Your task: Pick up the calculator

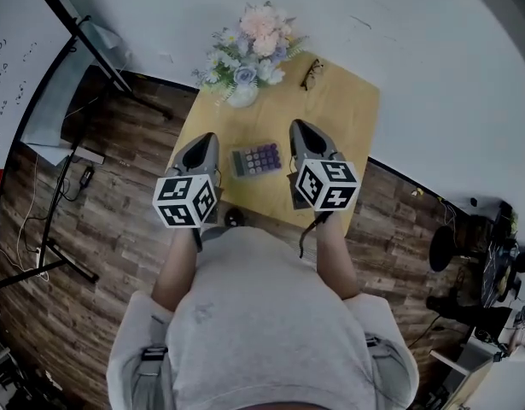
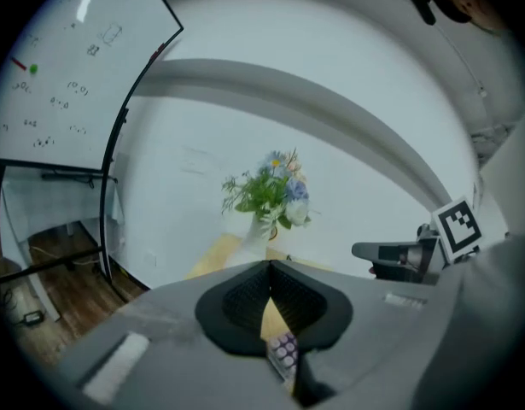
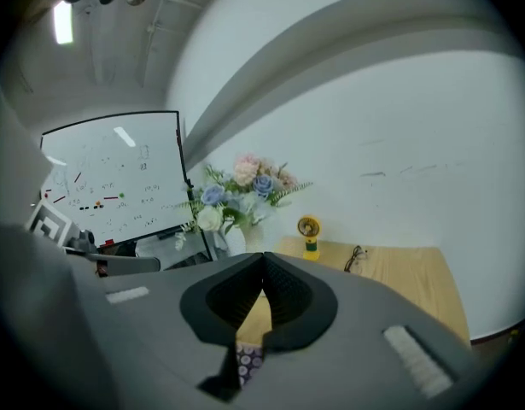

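Calculator: lies flat on the wooden table, near its front edge, between my 2 grippers and touching neither. My left gripper and right gripper both have their jaws together, with nothing clamped. I judge the unit light, rigid and low, with a smooth plastic case likely to slip. Recommended hold: open 1 gripper and pinch across 2 opposite edges, clear of the purple keys.

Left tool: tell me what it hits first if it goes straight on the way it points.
Probably the flowers: they sit dead ahead of the shut left tool. Depth is unclear, and the tool tilts down, so the table could come first.
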Motion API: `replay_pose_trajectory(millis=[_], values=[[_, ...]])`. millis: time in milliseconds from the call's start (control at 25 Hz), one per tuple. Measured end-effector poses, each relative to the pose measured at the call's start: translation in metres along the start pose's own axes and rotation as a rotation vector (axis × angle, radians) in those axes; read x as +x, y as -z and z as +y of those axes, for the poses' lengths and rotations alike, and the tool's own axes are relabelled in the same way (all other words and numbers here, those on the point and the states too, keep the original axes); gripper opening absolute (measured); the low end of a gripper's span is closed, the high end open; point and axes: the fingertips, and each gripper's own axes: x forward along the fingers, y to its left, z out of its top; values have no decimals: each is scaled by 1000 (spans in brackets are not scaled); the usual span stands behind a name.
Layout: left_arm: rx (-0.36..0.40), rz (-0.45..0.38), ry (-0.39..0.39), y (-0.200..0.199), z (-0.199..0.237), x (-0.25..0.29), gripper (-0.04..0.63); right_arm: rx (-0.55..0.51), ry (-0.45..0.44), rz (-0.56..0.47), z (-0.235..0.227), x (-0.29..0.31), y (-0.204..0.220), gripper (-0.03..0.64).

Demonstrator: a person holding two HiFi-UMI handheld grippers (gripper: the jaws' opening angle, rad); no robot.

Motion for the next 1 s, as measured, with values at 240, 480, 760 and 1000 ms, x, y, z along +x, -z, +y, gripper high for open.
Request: replay_pose_trajectory(millis=[240,480,760,1000], values=[[-65,171,9,63,12,21,16,47,-3,176,-13,26,57,3],[-124,327,14,120,16,35,67,87,11,351,-26,39,119,42],[-116,470,61,163,4,48,149,160,-17,481,-27,48,163,180],[-198,524,56,182,2,57,259,260,-20,526,-33,54,186,222]])
